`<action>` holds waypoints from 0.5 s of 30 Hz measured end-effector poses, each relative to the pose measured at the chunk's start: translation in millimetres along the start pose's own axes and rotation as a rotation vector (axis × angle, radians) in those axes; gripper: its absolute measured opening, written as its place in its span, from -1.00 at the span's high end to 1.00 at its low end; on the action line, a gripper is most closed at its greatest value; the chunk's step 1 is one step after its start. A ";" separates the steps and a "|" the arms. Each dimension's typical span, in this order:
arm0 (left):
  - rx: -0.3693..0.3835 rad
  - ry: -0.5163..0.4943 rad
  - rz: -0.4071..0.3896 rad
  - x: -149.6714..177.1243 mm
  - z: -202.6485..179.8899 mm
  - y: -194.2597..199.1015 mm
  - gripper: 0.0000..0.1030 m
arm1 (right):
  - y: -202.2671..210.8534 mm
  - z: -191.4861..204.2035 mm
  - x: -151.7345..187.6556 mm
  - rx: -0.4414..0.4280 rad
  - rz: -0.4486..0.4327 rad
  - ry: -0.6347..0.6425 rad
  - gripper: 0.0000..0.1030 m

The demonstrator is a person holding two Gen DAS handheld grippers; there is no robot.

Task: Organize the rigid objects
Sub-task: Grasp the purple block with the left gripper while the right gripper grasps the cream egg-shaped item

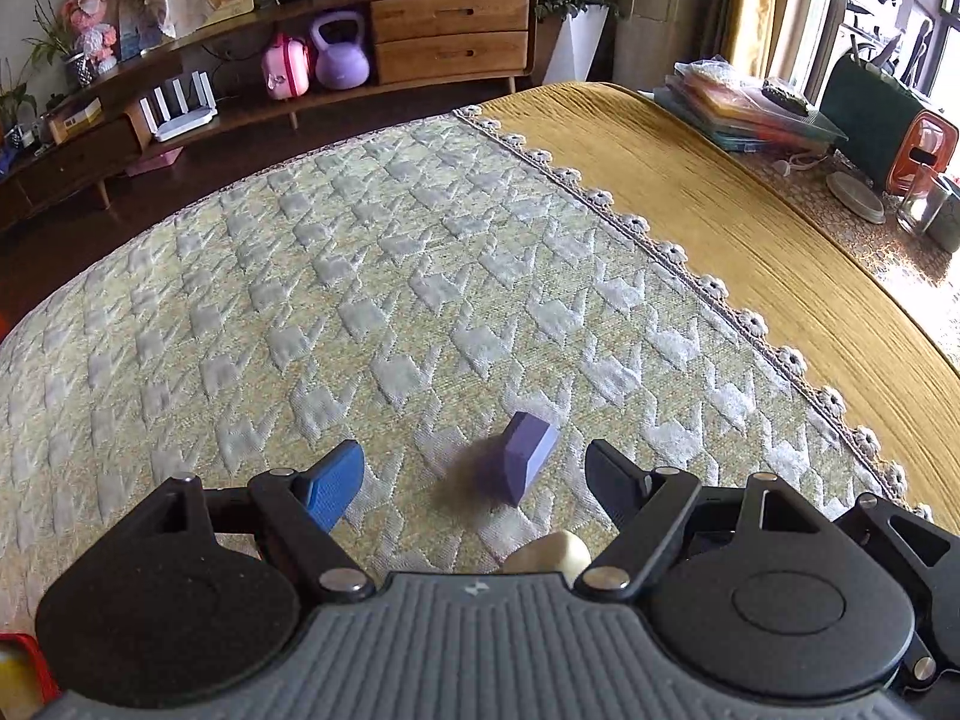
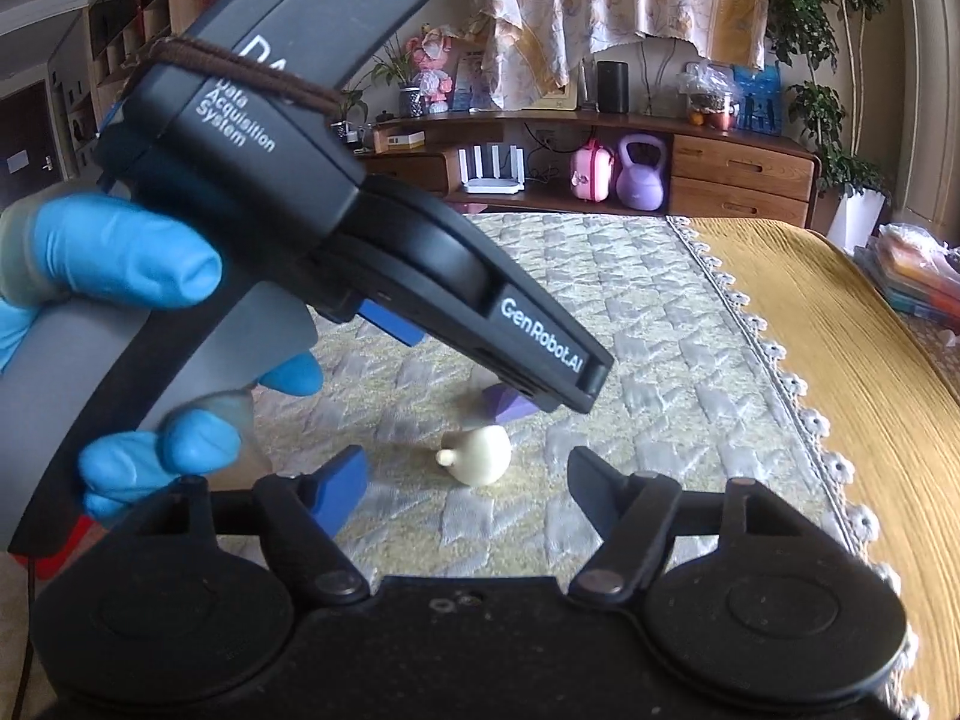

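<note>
Item one: my left gripper [image 1: 474, 480], fingers spread wide and holding nothing, poised above the purple block [image 1: 525, 456], which lies on the pale quilted cover [image 1: 360, 276] between and just ahead of the fingertips, with a cream rounded piece [image 1: 549, 552] just behind it at the gripper body's edge. Item two: my right gripper [image 2: 465, 480], likewise spread and holding nothing, facing that cream piece [image 2: 483, 456], which rests on the quilt close to the purple block [image 2: 510, 405]. My blue-gloved left hand [image 2: 138, 312] and its gripper body cross the upper left of the right wrist view, and a mustard-yellow cloth [image 1: 750, 210] borders the quilt on the right.
</note>
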State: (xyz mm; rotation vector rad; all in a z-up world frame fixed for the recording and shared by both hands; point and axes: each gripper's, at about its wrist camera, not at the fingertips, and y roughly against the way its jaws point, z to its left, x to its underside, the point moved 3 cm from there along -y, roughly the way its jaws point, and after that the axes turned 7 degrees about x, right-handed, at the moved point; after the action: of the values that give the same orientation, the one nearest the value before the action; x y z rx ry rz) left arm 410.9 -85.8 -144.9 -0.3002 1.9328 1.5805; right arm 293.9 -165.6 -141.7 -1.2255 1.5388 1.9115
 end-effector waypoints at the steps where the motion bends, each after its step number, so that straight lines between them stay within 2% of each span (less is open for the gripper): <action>1: 0.012 -0.002 0.005 -1.0 0.7 -2.5 -0.57 | -2.0 -0.1 -0.1 -0.011 -0.001 0.006 -0.38; 4: 0.007 -0.015 0.013 -1.7 2.2 -9.3 -0.51 | -7.5 2.3 0.5 -0.020 0.005 0.030 -0.20; 7: 0.012 -0.014 0.031 0.2 3.0 -16.0 -0.19 | -10.9 4.2 1.1 -0.015 0.007 0.046 -0.15; 8: 0.008 -0.018 0.032 1.0 2.9 -17.5 -0.11 | -11.7 5.4 1.6 -0.004 0.005 0.052 -0.04; 9: 0.014 -0.020 0.035 1.4 2.5 -19.1 -0.09 | -12.8 7.1 1.6 0.006 0.010 0.056 0.08; 13: 0.027 -0.054 0.023 3.7 -4.0 -20.8 -0.07 | -18.1 8.8 2.4 0.014 0.018 0.047 0.20; 15: 0.029 -0.062 0.014 3.9 -6.0 -21.5 0.07 | -19.5 9.4 2.7 0.008 0.022 0.039 0.34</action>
State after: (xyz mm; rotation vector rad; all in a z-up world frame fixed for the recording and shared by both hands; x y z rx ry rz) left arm 417.4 -96.3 -163.9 -0.2241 1.9123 1.5515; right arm 303.5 -151.3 -155.1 -1.2542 1.5840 1.9046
